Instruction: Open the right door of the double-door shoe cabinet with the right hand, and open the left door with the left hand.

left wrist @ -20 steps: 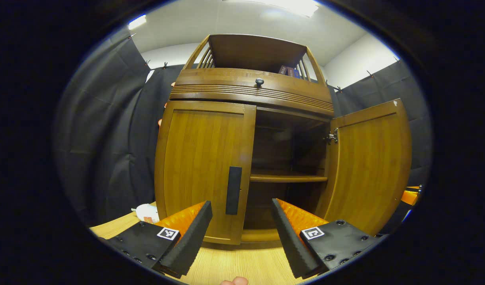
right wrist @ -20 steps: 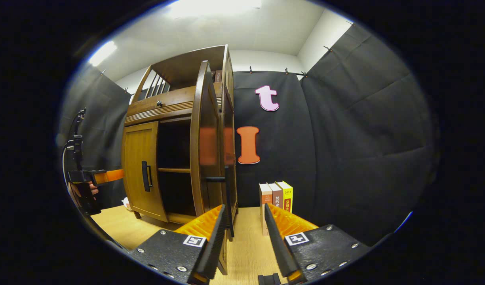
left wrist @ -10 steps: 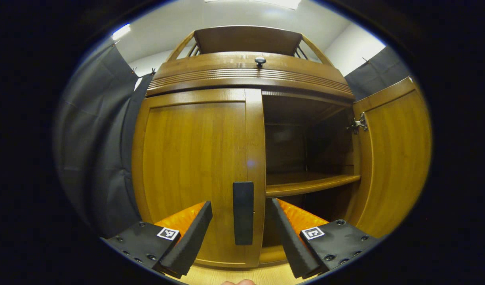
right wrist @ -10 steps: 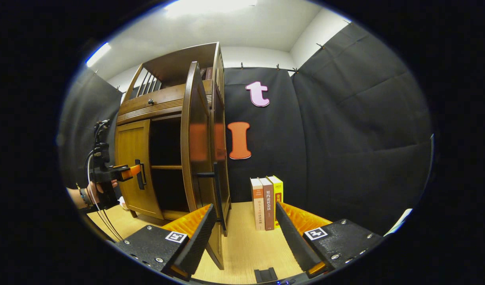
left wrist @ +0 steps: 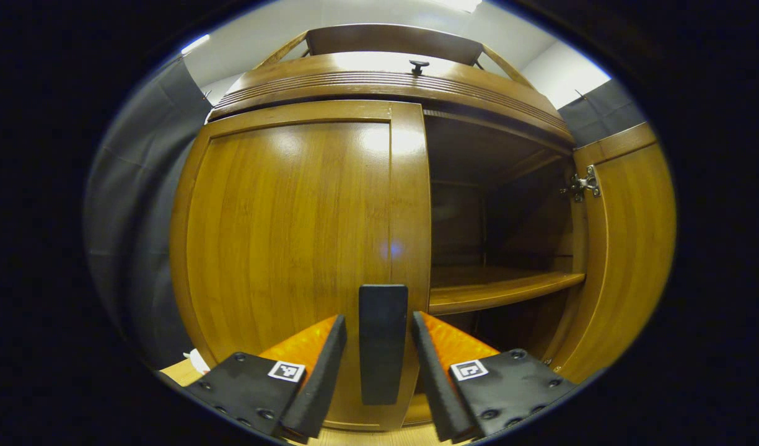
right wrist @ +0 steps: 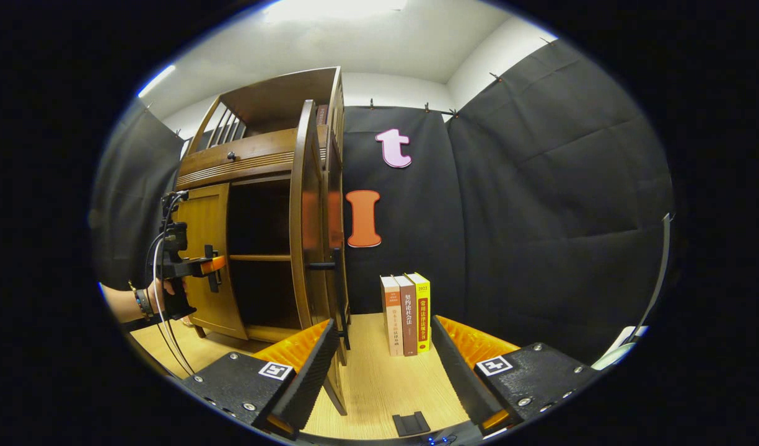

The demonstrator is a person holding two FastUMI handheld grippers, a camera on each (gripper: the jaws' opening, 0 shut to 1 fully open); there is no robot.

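In the left gripper view, my left claw [left wrist: 373,359] sits right at the left door [left wrist: 292,248] of the cabinet [left wrist: 385,80], which is still shut flat against the frame. The door's dark upright handle [left wrist: 383,344] stands between my two fingers [left wrist: 320,371], with a sliver of gap on each side, so the claw is spread around it and not yet clenched. Beyond the door's edge the right half stands open: I can see the bare shelf [left wrist: 503,291] inside and the right door [left wrist: 627,248] swung out on its hinge [left wrist: 582,184].

In the right gripper view, my right claw [right wrist: 382,371] is released and holds nothing, its fingers wide apart over the table [right wrist: 379,384]. The right door [right wrist: 305,235] is edge-on to me, fully swung out, its handle [right wrist: 329,266] sticking toward the row of books [right wrist: 407,316]. Farther off, a hand [right wrist: 162,294] holds the left claw [right wrist: 209,266] against the left door's handle.

So, as I judge it, the right door is done and the left one is in hand. Next I should squeeze onto the handle, then pull back along an arc about the left-side hinge, not straight out, or the grip may slip.
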